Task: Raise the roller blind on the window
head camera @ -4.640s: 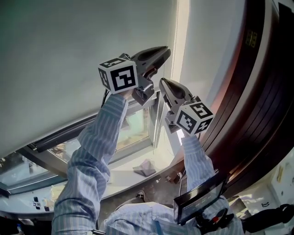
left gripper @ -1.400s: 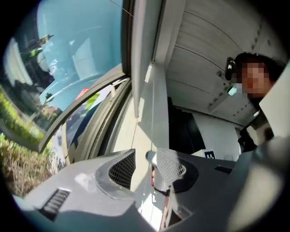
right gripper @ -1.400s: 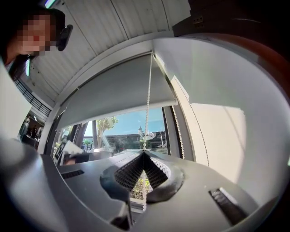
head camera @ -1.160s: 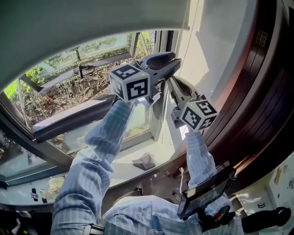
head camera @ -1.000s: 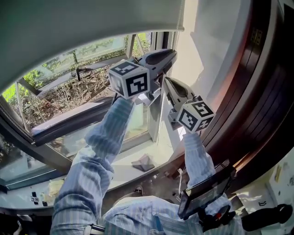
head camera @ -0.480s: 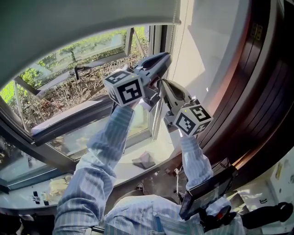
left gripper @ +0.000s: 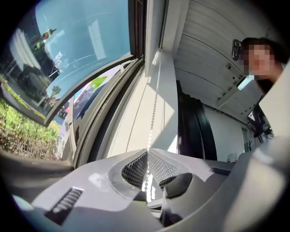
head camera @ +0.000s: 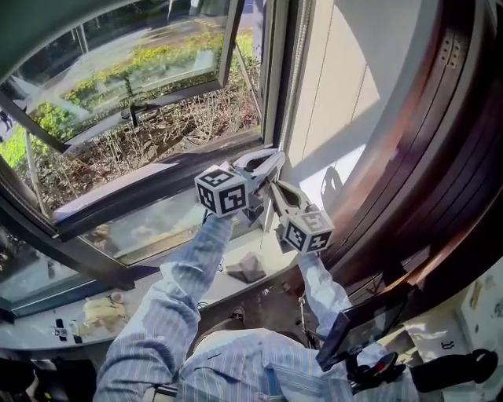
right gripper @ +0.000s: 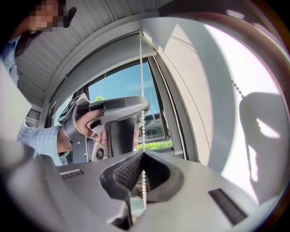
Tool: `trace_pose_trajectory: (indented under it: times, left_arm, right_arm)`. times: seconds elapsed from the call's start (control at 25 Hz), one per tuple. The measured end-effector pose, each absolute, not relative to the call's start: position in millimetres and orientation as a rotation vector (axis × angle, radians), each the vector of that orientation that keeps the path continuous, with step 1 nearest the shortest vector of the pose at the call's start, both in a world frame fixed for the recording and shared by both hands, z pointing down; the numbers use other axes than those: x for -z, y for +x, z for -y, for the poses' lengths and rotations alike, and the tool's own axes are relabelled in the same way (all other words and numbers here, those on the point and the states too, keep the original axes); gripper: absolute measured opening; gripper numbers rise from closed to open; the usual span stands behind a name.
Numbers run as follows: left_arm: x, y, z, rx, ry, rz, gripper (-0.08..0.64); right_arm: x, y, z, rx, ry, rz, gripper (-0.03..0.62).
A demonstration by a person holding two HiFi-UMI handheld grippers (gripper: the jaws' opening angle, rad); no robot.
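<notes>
Clamping noted first: left gripper (left gripper: 147, 153) has its mesh pads closed flat on the bead chain (left gripper: 154, 102), nothing else between them. The right gripper (right gripper: 143, 155) is also closed on the chain (right gripper: 141, 81), beads hanging out below its jaws. In the right gripper view the left gripper sits just above on what looks like the same strand. In the head view both tools are low, near the sill (head camera: 196, 290), and close beside each other.

Risk 1: little downward travel seems left. A re-grip higher up is likely needed, and opening both jaws at once could let the blind run back if its clutch does not hold.

Risk 2: beads can skid through the pads under a fast pull, losing the stroke.

Risk 3: the chain runs up along the window frame (head camera: 277, 71). A pull angled away from the frame could jump it off the drive wheel, which is not visible here.

Farthest: the roller blind (head camera: 39, 23) shows only as a strip at the top-left corner, so nearly up. Over-pulling may jam its bottom edge into the roller.
</notes>
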State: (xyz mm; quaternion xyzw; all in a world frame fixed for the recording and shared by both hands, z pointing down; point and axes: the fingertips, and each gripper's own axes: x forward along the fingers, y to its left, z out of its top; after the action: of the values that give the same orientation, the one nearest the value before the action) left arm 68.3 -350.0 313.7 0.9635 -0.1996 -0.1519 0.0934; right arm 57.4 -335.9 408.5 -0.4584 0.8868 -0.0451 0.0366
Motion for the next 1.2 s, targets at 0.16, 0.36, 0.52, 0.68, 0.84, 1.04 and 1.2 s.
trace_pose_trajectory:
  times: [0.16,0.36,0.52,0.68,0.84,1.04,1.2]
  left_arm:
    - [-383.5,71.5,341.8,0.434,2.775,0.583,0.009]
    - [-455.0,77.6,332.5,0.359,2.695,0.614,0.009]
    - [-517.9,81.7,323.3,0.184,2.637,0.637,0.009]
    - [-562.6,82.7,311.9,0.085,2.593,0.643,0.008]
    - [-568.9,84.2,312.8,0.083,2.594,0.672,0.008]
    - [-581.2,86.8,316.5,0.045,2.578,0.697,0.008]
    - [-599.2,82.1,312.0,0.046,2.513,0.709,0.008]
  right_arm:
    - [-476.9,58.6,325.2,0.213,-1.478,-2.736,0.005]
    - [-546.9,65.4,318.2,0.304,-1.596,-2.798,0.005]
    - [-606.5,70.3,303.5,0.420,-1.679,-2.902,0.005]
    - [-646.9,69.9,290.0,0.521,-1.712,-2.943,0.005]
    - [-653.3,69.9,292.9,0.527,-1.735,-2.946,0.005]
    - [-666.4,72.5,296.4,0.554,-1.781,-2.936,0.005]
    - [-681.6,70.5,282.7,0.667,-1.738,-2.933,0.005]
